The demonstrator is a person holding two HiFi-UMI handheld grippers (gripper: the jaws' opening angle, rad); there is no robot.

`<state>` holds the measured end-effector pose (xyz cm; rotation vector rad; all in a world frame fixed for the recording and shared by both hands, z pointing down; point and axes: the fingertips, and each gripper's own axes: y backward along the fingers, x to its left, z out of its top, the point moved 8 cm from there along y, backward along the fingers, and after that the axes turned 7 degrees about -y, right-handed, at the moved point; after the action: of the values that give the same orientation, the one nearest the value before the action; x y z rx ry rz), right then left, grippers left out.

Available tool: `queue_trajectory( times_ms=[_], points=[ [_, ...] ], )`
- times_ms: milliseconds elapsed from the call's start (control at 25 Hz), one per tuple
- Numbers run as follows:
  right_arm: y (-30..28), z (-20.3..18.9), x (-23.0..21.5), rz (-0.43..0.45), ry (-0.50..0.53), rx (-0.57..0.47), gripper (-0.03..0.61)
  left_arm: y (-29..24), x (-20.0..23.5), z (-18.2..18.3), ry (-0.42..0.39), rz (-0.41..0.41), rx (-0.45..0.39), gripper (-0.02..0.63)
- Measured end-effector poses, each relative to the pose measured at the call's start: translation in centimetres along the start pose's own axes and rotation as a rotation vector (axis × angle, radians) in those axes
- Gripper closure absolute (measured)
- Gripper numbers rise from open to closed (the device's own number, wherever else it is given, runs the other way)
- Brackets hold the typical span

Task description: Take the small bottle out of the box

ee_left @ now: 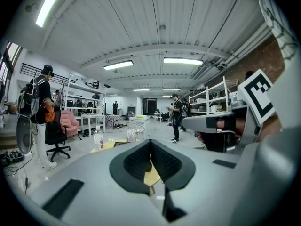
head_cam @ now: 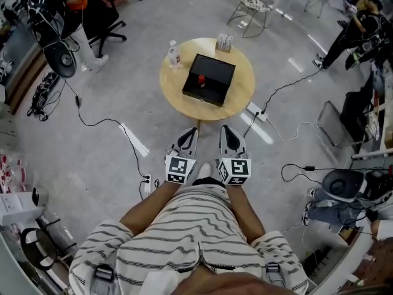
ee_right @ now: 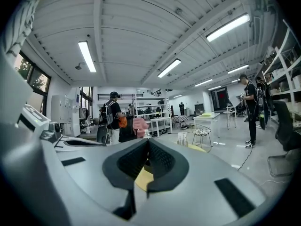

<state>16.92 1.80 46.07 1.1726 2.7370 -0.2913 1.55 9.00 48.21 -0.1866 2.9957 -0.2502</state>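
Observation:
In the head view a black box [head_cam: 209, 78] lies open on a round wooden table [head_cam: 242, 94], and a small bottle with a red cap [head_cam: 201, 80] stands inside it. Both grippers are held close to the person's body, well short of the table. The left gripper [head_cam: 189, 135] and the right gripper [head_cam: 228, 133] point toward the table, each with its jaws closed together and nothing between them. In the left gripper view the left gripper [ee_left: 150, 145] shows shut black pads; the right gripper [ee_right: 148, 146] looks the same in its own view.
A clear water bottle [head_cam: 174, 54] and a small holder with cards [head_cam: 225, 42] stand on the table's far side. Power strips and cables [head_cam: 258, 112] lie on the floor around it. A wire chair [head_cam: 252, 5], an office chair [head_cam: 101, 23] and people stand farther off.

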Motion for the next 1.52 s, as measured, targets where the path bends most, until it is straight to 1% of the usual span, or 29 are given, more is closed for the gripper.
queue_trajectory(
  times_ms=[240,480,600,760,880,1000,1240,1520],
  points=[
    [-2.8,1.2,-2.4,0.042,0.005,0.014,0.560,-3.6,0.3,1.3,-0.002,0.030,0.011,0.592],
    [-5.3,1.4,-4.4,0.079,0.015,0.038,0.560,-6.5,0.8,1.4,0.003,0.058,0.022,0.592],
    [-6.3,1.5,-4.9,0.091,0.015,0.049,0.560,-7.3,1.2,1.5,0.003,0.068,0.033,0.592],
    [-7.6,1.4,-5.0,0.085,-0.009,0.061,0.560,-7.8,2.2,1.4,0.004,0.073,0.050,0.592],
    [-9.0,1.3,-4.4,0.093,-0.007,0.072,0.560,-8.6,3.4,1.5,0.002,0.062,0.049,0.592],
    [-10.3,1.3,-3.8,0.093,0.001,0.087,0.560,-9.7,4.5,1.6,-0.010,0.032,0.041,0.592],
    [-13.4,1.3,-4.0,0.054,-0.007,0.072,0.560,-11.6,6.8,1.5,-0.028,-0.024,0.027,0.592],
    [-16.6,1.0,-4.5,0.040,-0.006,0.084,0.560,-13.8,9.6,0.5,-0.019,-0.043,0.044,0.592]
  ],
)
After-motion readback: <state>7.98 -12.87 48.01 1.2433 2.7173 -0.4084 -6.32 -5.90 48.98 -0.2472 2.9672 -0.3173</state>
